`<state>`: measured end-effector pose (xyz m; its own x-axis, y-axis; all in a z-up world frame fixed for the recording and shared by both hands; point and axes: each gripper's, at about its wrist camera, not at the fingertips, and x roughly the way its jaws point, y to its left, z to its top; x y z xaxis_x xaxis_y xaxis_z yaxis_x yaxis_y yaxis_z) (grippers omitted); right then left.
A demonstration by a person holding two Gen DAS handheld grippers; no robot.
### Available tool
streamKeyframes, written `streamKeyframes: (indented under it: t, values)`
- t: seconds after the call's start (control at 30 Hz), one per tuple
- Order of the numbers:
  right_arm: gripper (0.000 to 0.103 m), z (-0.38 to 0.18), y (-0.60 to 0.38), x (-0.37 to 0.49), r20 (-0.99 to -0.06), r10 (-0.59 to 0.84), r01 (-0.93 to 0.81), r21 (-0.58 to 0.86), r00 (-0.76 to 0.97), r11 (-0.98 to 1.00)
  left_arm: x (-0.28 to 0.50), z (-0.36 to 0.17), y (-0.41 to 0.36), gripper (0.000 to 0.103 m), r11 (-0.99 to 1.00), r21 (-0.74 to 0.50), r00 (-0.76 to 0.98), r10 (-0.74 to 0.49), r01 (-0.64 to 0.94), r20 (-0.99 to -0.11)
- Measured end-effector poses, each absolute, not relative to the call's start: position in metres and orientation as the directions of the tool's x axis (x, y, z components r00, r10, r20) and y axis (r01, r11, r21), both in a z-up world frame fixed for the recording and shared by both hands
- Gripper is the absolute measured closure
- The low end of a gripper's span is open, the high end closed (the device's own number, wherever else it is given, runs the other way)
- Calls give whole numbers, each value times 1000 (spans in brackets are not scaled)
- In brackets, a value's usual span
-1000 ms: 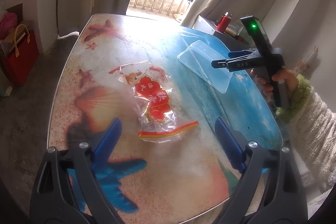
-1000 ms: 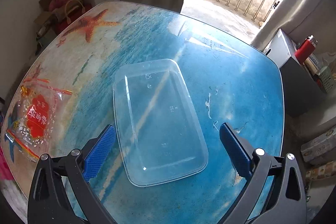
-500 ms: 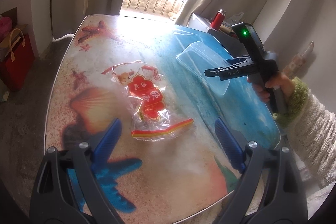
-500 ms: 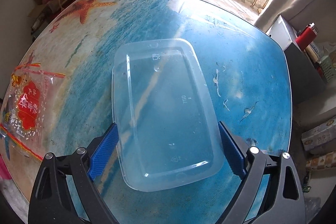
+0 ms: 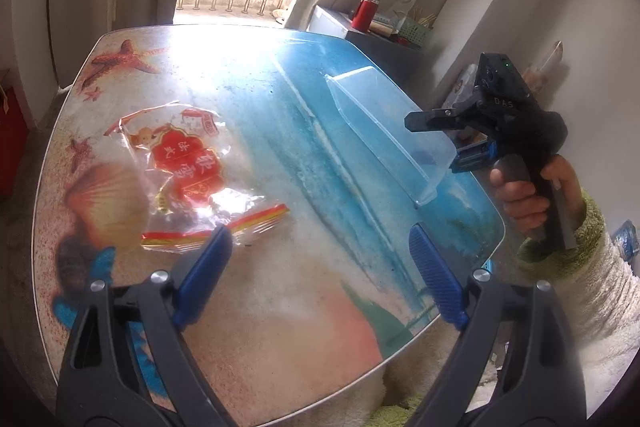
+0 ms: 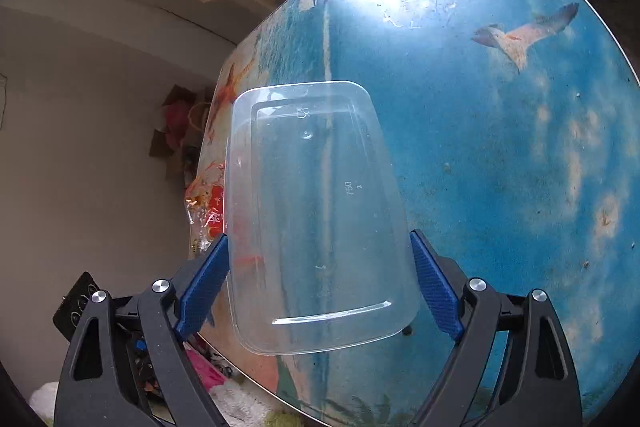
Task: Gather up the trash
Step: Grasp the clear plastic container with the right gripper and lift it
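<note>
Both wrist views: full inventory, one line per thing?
clear plastic container: 1, transparent, tipped up on edge off the table, between the right gripper's blue pads.
snack bag: 1, clear with red and yellow print, flat on the table's sandy side.
table: 1, beach and sea print.
red flask: 1, on the cabinet behind the table.
green basket: 1, beside the flask.
red bag: 1, on the floor, at the left edge.
left gripper: open, empty, near the snack bag.
right gripper: pads against the container's sides.
sleeve: cream with green cuff.

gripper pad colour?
Blue, ribbed pads on black arms; clearest in the right wrist view, where the right gripper straddles the clear plastic container.
</note>
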<state>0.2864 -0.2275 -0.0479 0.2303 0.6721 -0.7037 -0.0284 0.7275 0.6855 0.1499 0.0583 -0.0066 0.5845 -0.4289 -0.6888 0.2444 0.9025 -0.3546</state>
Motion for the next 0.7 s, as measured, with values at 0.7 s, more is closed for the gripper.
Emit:
streamKeyframes:
  t: [0.7]
  values:
    - [14, -76, -281, 232, -431, 822, 142, 902, 373, 408, 163, -22, 12, 17, 803, -497, 489, -595, 329, -637]
